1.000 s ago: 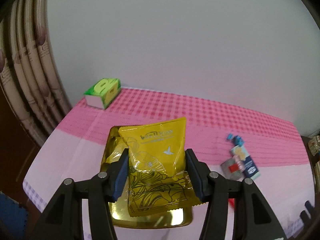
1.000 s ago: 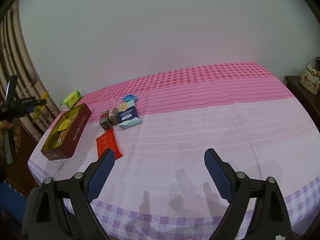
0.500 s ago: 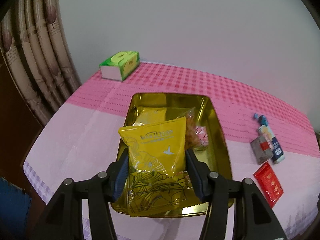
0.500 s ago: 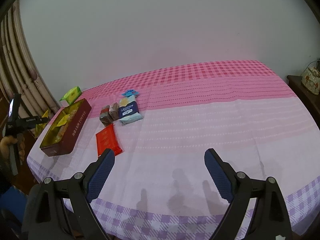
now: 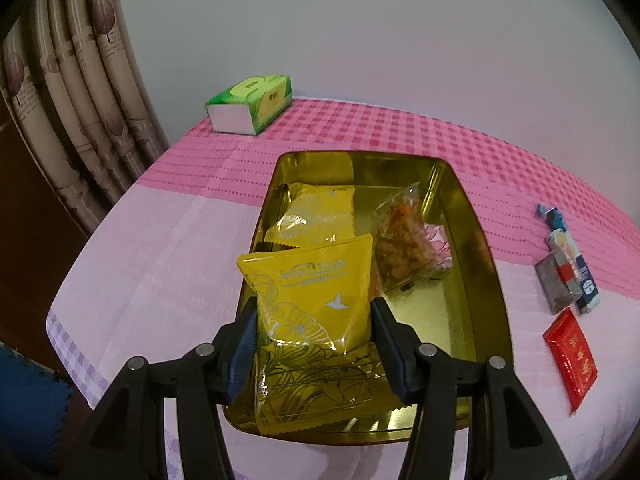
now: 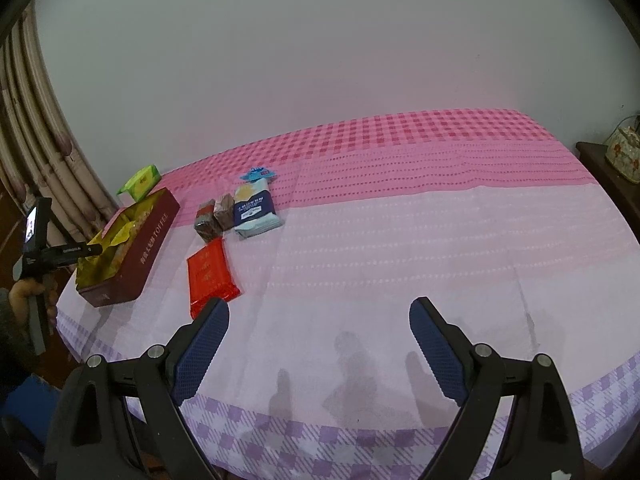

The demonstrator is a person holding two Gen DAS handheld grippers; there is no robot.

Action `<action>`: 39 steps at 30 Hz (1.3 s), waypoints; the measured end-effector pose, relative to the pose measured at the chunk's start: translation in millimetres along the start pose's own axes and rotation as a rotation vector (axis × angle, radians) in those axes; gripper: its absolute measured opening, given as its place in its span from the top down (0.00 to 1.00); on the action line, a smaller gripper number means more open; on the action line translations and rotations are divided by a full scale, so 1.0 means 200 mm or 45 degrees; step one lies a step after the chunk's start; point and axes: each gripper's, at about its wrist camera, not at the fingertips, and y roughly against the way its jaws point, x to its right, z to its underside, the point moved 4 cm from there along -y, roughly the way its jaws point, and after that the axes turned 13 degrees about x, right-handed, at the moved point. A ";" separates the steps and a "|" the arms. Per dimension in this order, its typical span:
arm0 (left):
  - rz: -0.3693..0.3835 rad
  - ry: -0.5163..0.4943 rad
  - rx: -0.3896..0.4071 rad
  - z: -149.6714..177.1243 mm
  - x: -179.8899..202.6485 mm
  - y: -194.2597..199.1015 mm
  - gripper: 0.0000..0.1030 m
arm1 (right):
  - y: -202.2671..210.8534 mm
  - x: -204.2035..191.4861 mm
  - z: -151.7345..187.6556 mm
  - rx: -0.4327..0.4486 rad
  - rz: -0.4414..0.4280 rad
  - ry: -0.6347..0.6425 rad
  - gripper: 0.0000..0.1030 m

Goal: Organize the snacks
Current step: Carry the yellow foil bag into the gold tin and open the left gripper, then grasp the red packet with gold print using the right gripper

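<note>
A bedspread (image 6: 400, 240) runs in bands: pink check far, pale pink in the middle, lilac and white check near. On its left sits a tin (image 6: 154, 232), maroon outside with gold lettering, shiny gold inside. A yellow packet (image 5: 316, 308) with white line drawings shows between dark blue gripper pads (image 5: 244, 344). Right of the tin lie a red packet (image 6: 210, 276), two brown bars (image 6: 214, 218) and a blue and white packet (image 6: 254, 210). A green tissue box (image 5: 250, 104) sits far left, beside beige curtains (image 5: 68, 92) with brown motifs.

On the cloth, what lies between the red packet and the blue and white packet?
In the right wrist view, two small brown wrapped bars lie side by side between the red packet and the blue and white packet, close beside the latter.
</note>
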 end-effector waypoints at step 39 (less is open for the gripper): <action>0.155 0.091 0.295 0.07 -0.17 0.60 0.28 | -0.22 -0.32 0.16 -0.155 -0.099 0.242 0.11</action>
